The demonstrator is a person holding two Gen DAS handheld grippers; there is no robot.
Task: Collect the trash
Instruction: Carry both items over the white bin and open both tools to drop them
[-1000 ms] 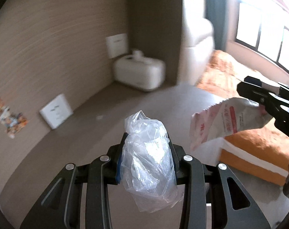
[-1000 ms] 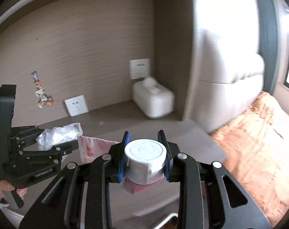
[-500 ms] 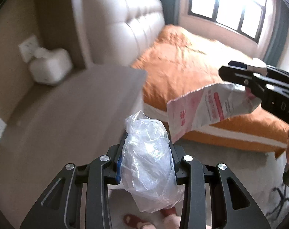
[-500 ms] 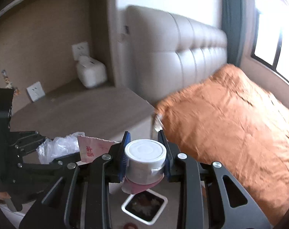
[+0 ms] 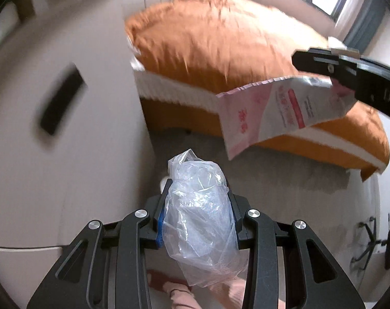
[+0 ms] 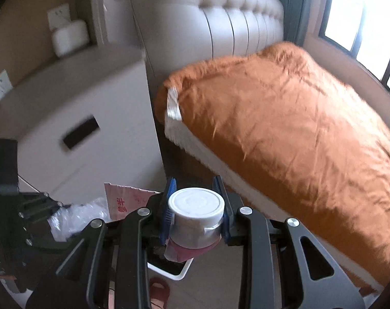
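Both wrist views have swung down from the wall to the floor beside the bed (image 6: pixel 285 134). I have the left gripper (image 5: pixel 196 221) clamped narrow on a crumpled plastic bag (image 5: pixel 198 221), its length running along the fingers. My right gripper (image 6: pixel 196 219) pinches a white-lidded can (image 6: pixel 196 213) and pink wrapper (image 5: pixel 280 108). A white bin (image 6: pixel 179 274) lies directly below the can, lid facing the camera.
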